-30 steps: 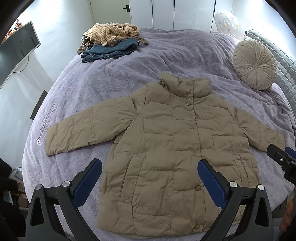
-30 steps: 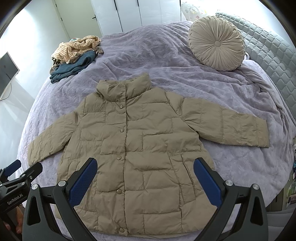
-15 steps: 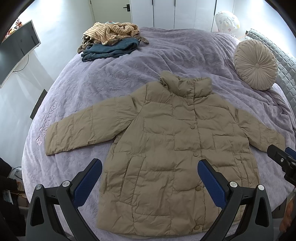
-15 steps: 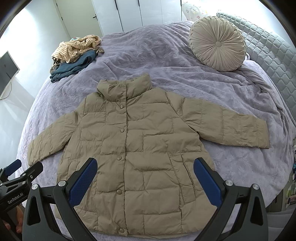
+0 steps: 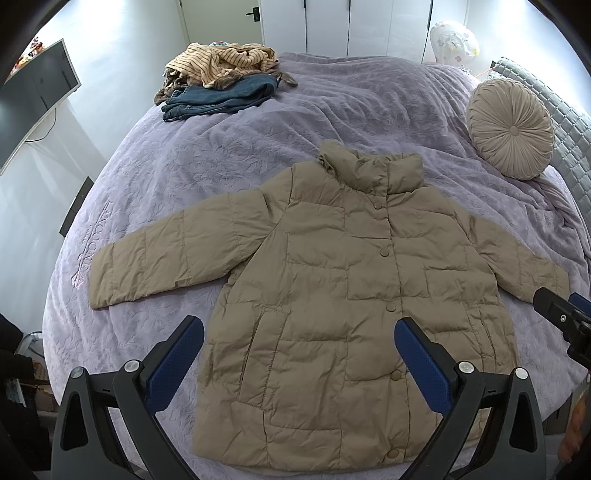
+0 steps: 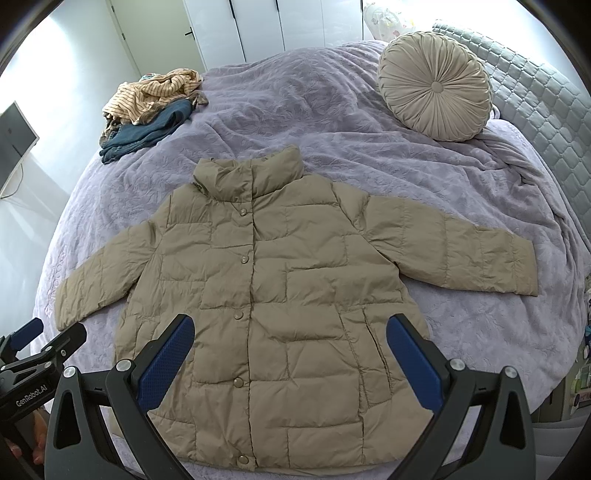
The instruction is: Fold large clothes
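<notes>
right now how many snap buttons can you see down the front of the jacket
5 on the jacket: below the collar, chest, waist, lower front, hem. The collar fold may hide more.

A bed with a lilac, leaf-embossed blanket [image 5: 221,155] fills most of both views. A grey quilted headboard [image 6: 535,107] runs along the right edge, with a round pleated beige cushion [image 6: 436,85] before it. White wardrobe doors [image 5: 347,26] span the top, a door handle [image 5: 252,13] at upper left. A monitor [image 5: 37,96], probably wall-mounted, sits at far left. Daylight glares from the upper right.
</notes>
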